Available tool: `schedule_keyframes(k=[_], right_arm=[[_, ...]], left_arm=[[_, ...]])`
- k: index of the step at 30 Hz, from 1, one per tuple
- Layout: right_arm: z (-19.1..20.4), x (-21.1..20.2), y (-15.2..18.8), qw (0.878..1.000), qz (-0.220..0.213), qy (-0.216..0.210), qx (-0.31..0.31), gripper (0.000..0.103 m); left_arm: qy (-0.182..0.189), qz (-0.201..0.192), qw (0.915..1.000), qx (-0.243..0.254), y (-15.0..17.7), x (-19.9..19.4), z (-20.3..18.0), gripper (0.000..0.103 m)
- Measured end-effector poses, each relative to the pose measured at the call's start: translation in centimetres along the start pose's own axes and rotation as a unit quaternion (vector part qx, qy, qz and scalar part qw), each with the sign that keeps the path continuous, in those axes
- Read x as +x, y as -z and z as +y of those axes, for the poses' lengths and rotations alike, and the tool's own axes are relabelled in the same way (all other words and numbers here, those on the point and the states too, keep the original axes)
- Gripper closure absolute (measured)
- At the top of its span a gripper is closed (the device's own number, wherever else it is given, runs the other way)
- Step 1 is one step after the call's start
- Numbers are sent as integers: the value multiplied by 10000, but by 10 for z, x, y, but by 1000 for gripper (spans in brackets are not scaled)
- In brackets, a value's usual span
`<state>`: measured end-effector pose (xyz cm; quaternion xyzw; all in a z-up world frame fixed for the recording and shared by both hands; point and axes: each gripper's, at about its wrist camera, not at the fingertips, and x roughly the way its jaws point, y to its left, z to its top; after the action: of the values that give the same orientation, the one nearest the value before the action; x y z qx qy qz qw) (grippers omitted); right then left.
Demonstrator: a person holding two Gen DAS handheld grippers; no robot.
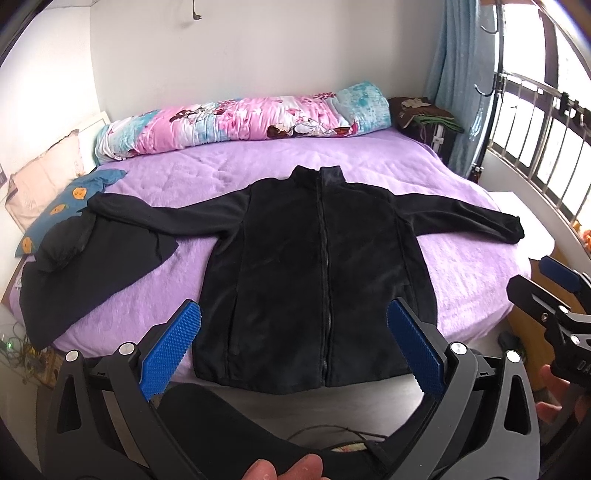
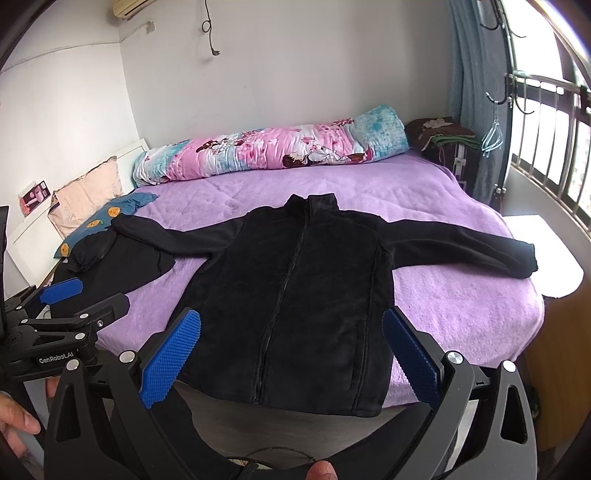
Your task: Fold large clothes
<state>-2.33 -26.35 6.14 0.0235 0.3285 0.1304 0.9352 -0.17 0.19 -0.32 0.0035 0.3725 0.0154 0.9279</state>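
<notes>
I see a small bedroom with plain white walls (image 2: 295,74). A bed (image 1: 369,158) with a purple fleece cover fills most of it — along its far side lies a rolled pink and blue quilt (image 1: 243,122). On the right a barred window (image 1: 535,147) lets in strong daylight, with a light blue curtain (image 1: 458,74) beside it. An air conditioner (image 2: 127,5) sits high on the wall.

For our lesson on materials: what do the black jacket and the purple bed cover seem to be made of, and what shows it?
Black jacket: probably fleece or velour; matt, soft nap with a faint sheen, and a zip down the front. Purple bed cover: seemingly plush, fuzzy fabric, with a visible pile and quilted dimples.
</notes>
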Motion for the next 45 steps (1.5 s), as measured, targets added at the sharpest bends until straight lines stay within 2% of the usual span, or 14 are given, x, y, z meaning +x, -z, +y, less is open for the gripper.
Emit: schedule_keyframes(k=[45], right_arm=[[-3,2,4,10000,24,-32,28,6]], left_arm=[[27,19,10000,10,-3,-4,-1,6]])
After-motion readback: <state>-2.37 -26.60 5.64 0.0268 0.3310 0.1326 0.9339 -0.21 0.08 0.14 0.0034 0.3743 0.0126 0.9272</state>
